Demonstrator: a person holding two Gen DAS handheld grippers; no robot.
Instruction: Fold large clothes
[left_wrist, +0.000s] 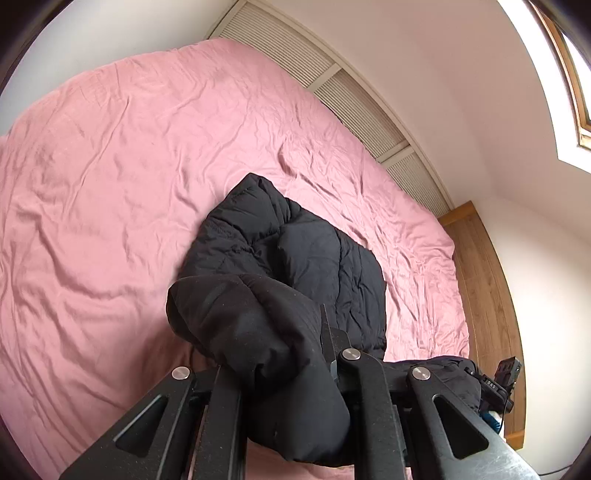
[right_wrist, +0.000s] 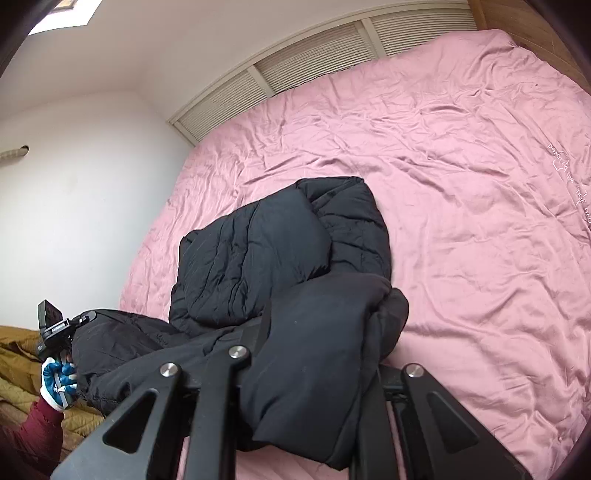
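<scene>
Left wrist view looks steeply down along its claw, close over the bed, wall vents upper right. Right wrist view sits just as near, tilted down, vents up top. Both share the black coat and the pink sheet.

The jacket is matt black quilted cloth, puffy and faintly linty; the bed sheet is smooth pink cloth, creased, slightly sheeny; the gripper arms look matt black plastic with brushed metal bolts; the floor at right is wood.
</scene>
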